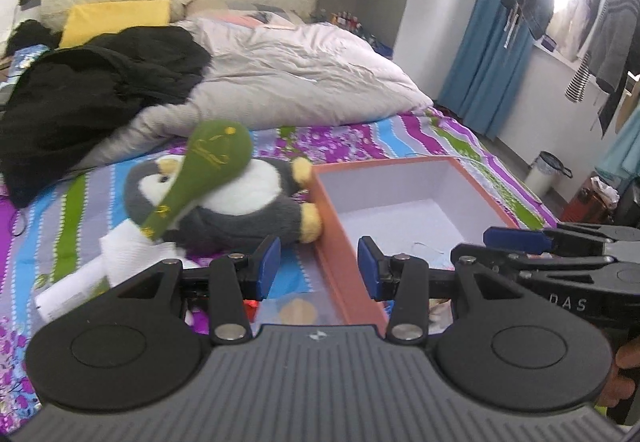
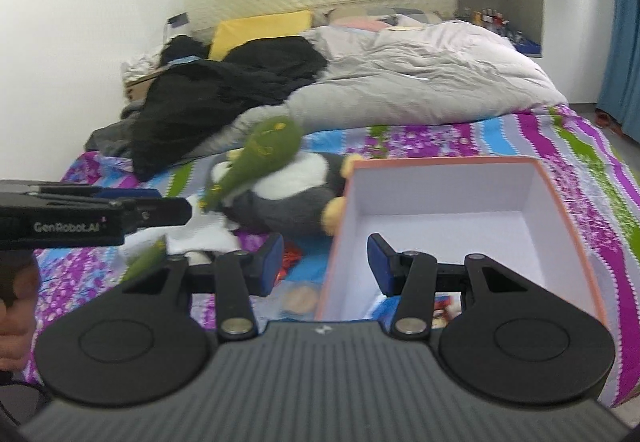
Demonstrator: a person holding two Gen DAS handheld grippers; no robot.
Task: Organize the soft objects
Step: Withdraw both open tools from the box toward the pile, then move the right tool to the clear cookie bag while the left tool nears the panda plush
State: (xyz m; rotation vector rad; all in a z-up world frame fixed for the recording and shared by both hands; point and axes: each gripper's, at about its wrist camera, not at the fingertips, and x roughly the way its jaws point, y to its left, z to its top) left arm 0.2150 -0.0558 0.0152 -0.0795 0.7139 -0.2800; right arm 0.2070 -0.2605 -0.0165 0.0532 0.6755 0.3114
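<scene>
A grey and white penguin plush [image 1: 244,202] [image 2: 292,198] lies on its back on the striped bed. A green paddle-shaped soft toy [image 1: 204,166] [image 2: 260,158] rests across it. Right of the plush stands an open orange box [image 1: 344,242] [image 2: 440,186] with a white inside. My left gripper [image 1: 318,268] hangs open above the box's left wall, nothing between its blue pads. My right gripper [image 2: 326,266] is open too, over the box's near left corner, holding nothing. Each gripper shows side-on in the other's view: the right gripper [image 1: 486,244], the left gripper [image 2: 186,208].
White tissue [image 1: 128,254] lies left of the plush. A grey duvet [image 1: 304,74], black clothing [image 1: 100,90] and a yellow pillow [image 1: 116,18] fill the far bed. Small items [image 1: 298,310] lie beside the box. A blue curtain [image 1: 492,54], hanging clothes and a bin [image 1: 544,170] stand right.
</scene>
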